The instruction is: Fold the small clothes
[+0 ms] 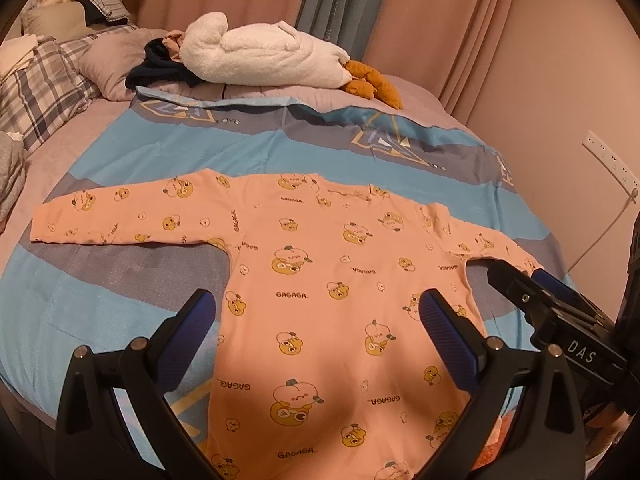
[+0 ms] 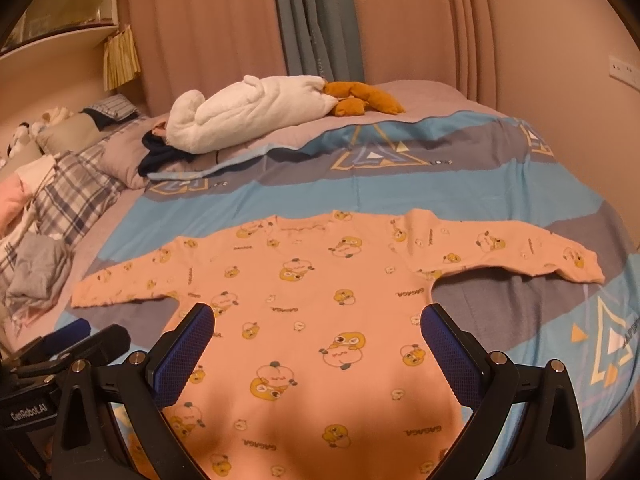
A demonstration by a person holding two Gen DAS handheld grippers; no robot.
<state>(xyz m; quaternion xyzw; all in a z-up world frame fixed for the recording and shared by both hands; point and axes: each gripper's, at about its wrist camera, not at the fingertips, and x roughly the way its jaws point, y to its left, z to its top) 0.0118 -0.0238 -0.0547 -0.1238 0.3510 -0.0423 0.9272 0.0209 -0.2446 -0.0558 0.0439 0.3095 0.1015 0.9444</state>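
Observation:
A small pink long-sleeved shirt (image 1: 320,264) with yellow duck prints lies flat on the bed, both sleeves spread out sideways; it also shows in the right wrist view (image 2: 320,280). My left gripper (image 1: 318,312) is open and empty, held above the shirt's lower body. My right gripper (image 2: 318,326) is open and empty, also above the lower body. The right gripper shows at the right edge of the left wrist view (image 1: 516,280), near the right sleeve. The left gripper shows at the lower left of the right wrist view (image 2: 80,340).
The shirt lies on a blue and grey bedspread (image 1: 120,280). A white plush blanket (image 1: 260,56), an orange soft toy (image 1: 372,84) and dark clothes (image 1: 160,68) lie at the far side. Plaid pillows (image 1: 40,88) and grey cloth (image 2: 40,272) lie left. Curtains hang behind.

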